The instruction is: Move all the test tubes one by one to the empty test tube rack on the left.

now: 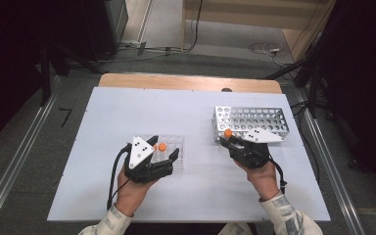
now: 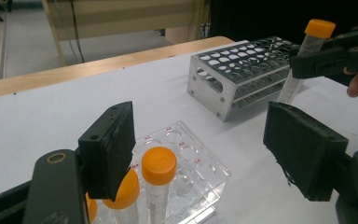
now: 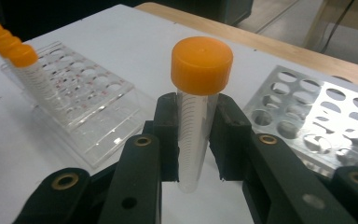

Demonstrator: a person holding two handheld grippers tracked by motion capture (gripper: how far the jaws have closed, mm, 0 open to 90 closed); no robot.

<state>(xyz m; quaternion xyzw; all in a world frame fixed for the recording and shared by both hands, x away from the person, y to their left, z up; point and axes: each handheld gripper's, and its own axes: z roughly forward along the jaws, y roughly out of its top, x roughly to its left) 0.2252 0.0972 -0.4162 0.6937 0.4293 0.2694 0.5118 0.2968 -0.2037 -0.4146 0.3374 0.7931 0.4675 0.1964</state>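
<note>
Right gripper (image 3: 193,140) is pinching the orange-capped tube (image 3: 196,112) just beside the metal rack (image 1: 250,122), left gripper (image 2: 205,154) spread over the clear rack (image 2: 186,172), so I'd keep that tube dead vertical over a hole before lowering.

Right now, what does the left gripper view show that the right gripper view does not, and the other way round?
Left gripper view: the left gripper standing open above the clear rack, and the right gripper seen from outside, beside the metal rack.

Right gripper view: the printed scale on the held tube, close between the pads, and a row of capped tubes.

Both: the held orange-capped tube, both racks and the white table.
</note>
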